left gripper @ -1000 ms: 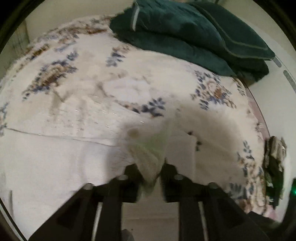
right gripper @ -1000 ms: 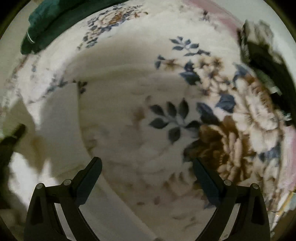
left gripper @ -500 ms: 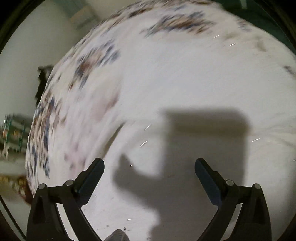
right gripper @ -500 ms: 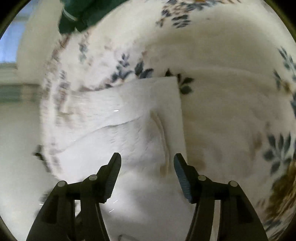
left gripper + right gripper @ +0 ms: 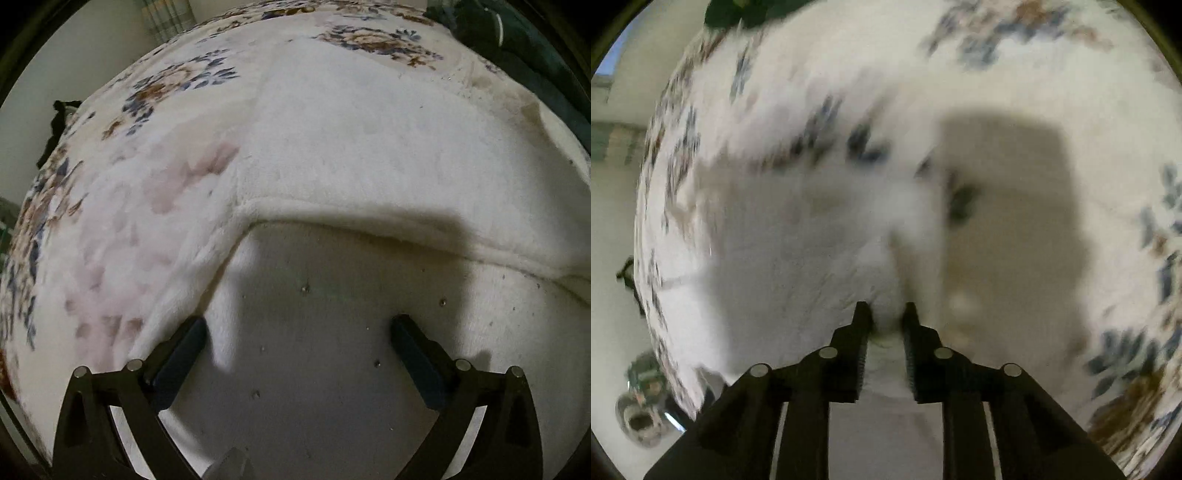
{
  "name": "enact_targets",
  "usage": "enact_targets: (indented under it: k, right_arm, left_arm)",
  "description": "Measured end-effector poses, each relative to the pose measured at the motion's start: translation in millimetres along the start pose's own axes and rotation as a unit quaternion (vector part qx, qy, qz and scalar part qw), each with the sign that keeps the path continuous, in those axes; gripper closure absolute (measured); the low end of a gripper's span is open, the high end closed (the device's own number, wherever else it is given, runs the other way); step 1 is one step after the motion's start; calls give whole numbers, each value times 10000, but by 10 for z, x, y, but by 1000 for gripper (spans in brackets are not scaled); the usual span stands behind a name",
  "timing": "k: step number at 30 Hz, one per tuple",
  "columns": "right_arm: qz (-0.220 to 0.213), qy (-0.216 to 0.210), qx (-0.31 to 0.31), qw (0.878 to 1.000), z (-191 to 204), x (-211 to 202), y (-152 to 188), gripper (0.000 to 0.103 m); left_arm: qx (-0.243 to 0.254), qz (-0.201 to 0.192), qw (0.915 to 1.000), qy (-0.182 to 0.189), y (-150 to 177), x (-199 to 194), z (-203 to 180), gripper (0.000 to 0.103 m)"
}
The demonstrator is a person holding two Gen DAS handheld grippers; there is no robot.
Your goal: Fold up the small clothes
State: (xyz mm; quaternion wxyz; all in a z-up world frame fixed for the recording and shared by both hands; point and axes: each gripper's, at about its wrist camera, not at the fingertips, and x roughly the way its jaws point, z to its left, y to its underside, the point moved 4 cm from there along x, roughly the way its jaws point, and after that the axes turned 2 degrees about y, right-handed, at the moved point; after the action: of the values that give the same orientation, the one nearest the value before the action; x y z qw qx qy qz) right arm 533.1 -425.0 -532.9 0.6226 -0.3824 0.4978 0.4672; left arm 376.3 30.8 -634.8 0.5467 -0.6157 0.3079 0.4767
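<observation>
Fleecy white garment (image 5: 369, 147) pinched in right claw (image 5: 885, 317); left claw (image 5: 299, 332) spread wide.

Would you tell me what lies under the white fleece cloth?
The white fleece cloth lies on the floral blanket, which shows around it; its folded top layer overlaps a lower white layer. Anything beneath the blanket is hidden.

Bed w/ floral blanket (image 5: 155, 96), white fleece garment (image 5: 369, 155) on it, dk green bedding (image 5: 535, 48) at far edge

The white garment (image 5: 369, 155) is lying on the floral blanket (image 5: 122, 229), its folded edge nearest; green pillows (image 5: 517, 40) are sitting far right.
</observation>
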Motion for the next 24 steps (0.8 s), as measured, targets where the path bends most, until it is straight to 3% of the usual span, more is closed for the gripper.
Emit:
enact_targets:
  k: [3, 6, 8, 9, 10, 14, 16, 17, 19, 22, 23, 24]
  right_arm:
    - [-243, -121, 631, 9976, -316, -82, -262, 67]
    - [239, -637, 1026, 9924, -444, 236, -433, 67]
    - [803, -1054, 1050, 9856, -364, 541, -441, 69]
    - [843, -1090, 926, 9861, -301, 610, -434, 91]
    - [701, -943, 677, 9908, -234, 598, -451, 96]
    - [-179, -496, 83, 9986, -125, 225, -683, 98]
    - [-303, -456, 129, 9984, -229, 146, -865, 98]
    - [-160, -515, 131, 9985, -261, 208, -925, 98]
    - [220, -481, -139, 9985, -227, 392, -959, 97]
    - [762, -768, -93, 9941, -223, 501, -989, 91]
    - [851, -916, -124, 9921, -246, 450, -984, 86]
    - [894, -948, -179, 9913, -314, 393, -950, 71]
  left_arm:
    - [101, -14, 9999, 36, 7, -48, -10, 0]
    - [123, 1, 9999, -57, -19, -123, -2, 0]
    - [61, -21, 9999, -157, -1, -238, -3, 0]
    - [-10, -62, 9997, -242, 21, -334, -5, 0]
    - [-63, -126, 9995, -291, 41, -424, -6, 0]
    - [-205, -249, 9980, -538, 234, -803, -94, 0]
    - [-251, -194, 9974, -649, 466, -1030, -261, 0]
    - [-264, -157, 9973, -661, 541, -1092, -314, 0]
    - [-246, -49, 9971, -719, 753, -1250, -510, 0]
    - [-155, 113, 9971, -734, 982, -1418, -814, 0]
    - [-135, 178, 9972, -710, 1069, -1474, -929, 0]
    - [-122, 235, 9976, -634, 1123, -1502, -1010, 0]
